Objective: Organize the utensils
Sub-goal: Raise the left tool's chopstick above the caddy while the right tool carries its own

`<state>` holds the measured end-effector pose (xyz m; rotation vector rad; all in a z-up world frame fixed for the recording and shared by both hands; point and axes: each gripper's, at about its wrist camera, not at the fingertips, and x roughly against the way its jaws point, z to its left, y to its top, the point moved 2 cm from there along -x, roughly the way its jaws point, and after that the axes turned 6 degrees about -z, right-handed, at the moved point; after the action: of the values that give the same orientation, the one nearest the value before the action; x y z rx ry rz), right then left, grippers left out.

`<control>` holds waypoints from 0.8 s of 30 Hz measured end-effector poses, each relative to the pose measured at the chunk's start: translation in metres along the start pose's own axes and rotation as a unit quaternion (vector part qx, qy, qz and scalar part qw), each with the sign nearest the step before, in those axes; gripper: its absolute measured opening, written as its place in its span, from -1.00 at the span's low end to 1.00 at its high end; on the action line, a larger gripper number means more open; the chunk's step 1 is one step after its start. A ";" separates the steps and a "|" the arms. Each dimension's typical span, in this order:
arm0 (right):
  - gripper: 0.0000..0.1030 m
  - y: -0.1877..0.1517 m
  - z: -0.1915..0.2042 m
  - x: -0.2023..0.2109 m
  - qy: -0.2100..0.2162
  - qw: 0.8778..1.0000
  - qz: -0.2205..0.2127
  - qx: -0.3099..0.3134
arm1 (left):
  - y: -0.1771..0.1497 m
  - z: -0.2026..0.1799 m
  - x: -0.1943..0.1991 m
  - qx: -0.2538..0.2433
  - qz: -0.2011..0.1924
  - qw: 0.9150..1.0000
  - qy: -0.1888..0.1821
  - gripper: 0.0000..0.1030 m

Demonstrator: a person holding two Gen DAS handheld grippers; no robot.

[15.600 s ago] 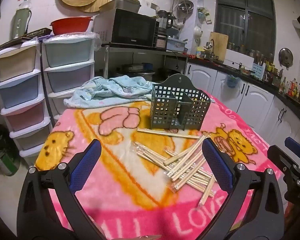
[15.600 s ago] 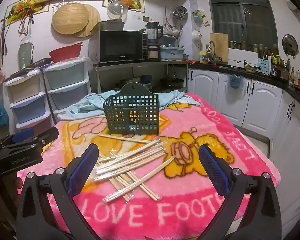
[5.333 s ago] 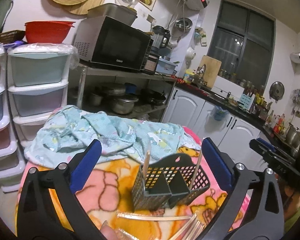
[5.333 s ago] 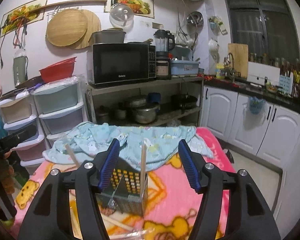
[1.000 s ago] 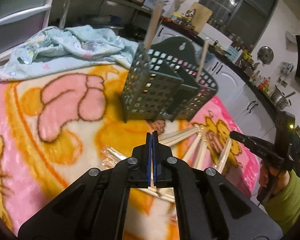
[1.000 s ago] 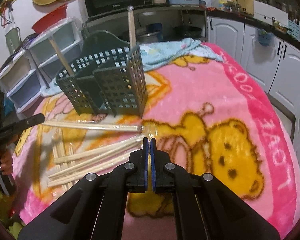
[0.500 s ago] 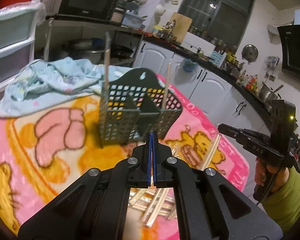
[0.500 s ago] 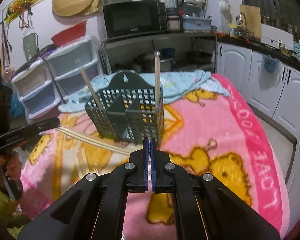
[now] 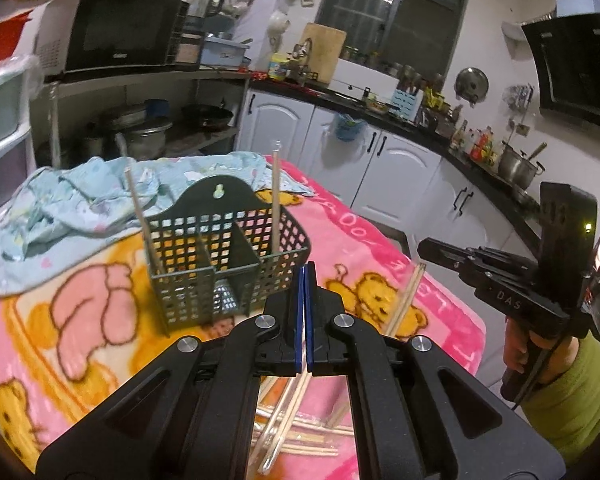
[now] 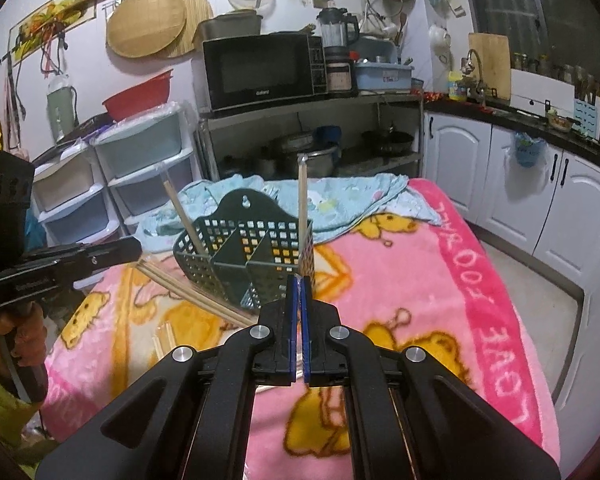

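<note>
We see a pink cartoon blanket [image 10: 452,280] covering the table; on it stand a dark caddy [image 9: 224,256], a crumpled blue cloth [image 9: 76,196] behind, and loose wrapped chopsticks [image 9: 300,436] in front

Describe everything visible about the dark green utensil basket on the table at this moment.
The utensil basket is dark green, plastic-looking, with grid-perforated walls, solid inner dividers making compartments, and a raised arched back with a keyhole hanging slot. It stands upright on the pink cartoon blanket, in front of a crumpled light blue cloth. Two wrapped chopstick pairs stand in it, one leaning in the left compartment, one nearly vertical in the right. Neither gripper touches it.
</note>
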<state>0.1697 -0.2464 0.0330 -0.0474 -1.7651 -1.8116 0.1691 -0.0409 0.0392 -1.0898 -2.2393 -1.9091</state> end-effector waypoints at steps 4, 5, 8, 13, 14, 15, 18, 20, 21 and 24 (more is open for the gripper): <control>-0.97 0.004 -0.002 0.005 -0.004 1.000 -0.008 0.002 | 0.006 -0.009 -0.006 -0.010 0.003 1.000 -0.008 -1.00; -0.97 0.005 -0.003 0.006 -0.004 1.000 -0.011 0.001 | 0.007 -0.010 -0.007 -0.011 0.003 1.000 -0.010 -1.00; -0.97 0.007 -0.005 0.010 -0.006 1.000 -0.016 -0.001 | 0.010 -0.014 -0.008 -0.013 0.003 1.000 -0.011 -1.00; -0.97 0.013 -0.009 0.015 -0.008 1.000 -0.025 -0.003 | 0.017 -0.017 -0.009 -0.017 0.000 1.000 -0.012 -1.00; -0.97 0.014 -0.009 0.016 -0.009 1.000 -0.028 -0.002 | 0.020 -0.018 -0.009 -0.017 -0.001 1.000 -0.012 -1.00; -0.97 0.015 -0.009 0.016 -0.011 1.000 -0.030 0.000 | 0.021 -0.018 -0.009 -0.016 -0.001 1.000 -0.013 -1.00; -0.97 0.018 -0.011 0.017 -0.012 0.999 -0.034 -0.001 | 0.027 -0.020 -0.010 -0.016 -0.003 1.000 -0.013 -1.00; -0.97 0.020 -0.011 0.017 -0.013 0.999 -0.035 -0.002 | 0.030 -0.020 -0.008 -0.017 -0.006 1.000 -0.015 -1.00; -0.97 0.020 -0.012 0.017 -0.014 0.999 -0.036 -0.002 | 0.031 -0.020 -0.007 -0.017 -0.008 1.000 -0.015 -1.00; -0.97 0.023 -0.012 0.018 -0.014 0.999 -0.039 -0.003 | 0.036 -0.020 -0.005 -0.015 -0.011 1.000 -0.018 -1.00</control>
<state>0.1700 -0.2625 0.0601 -0.0052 -1.8038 -1.8802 0.1820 -0.0602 0.0737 -1.1171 -2.2589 -1.9533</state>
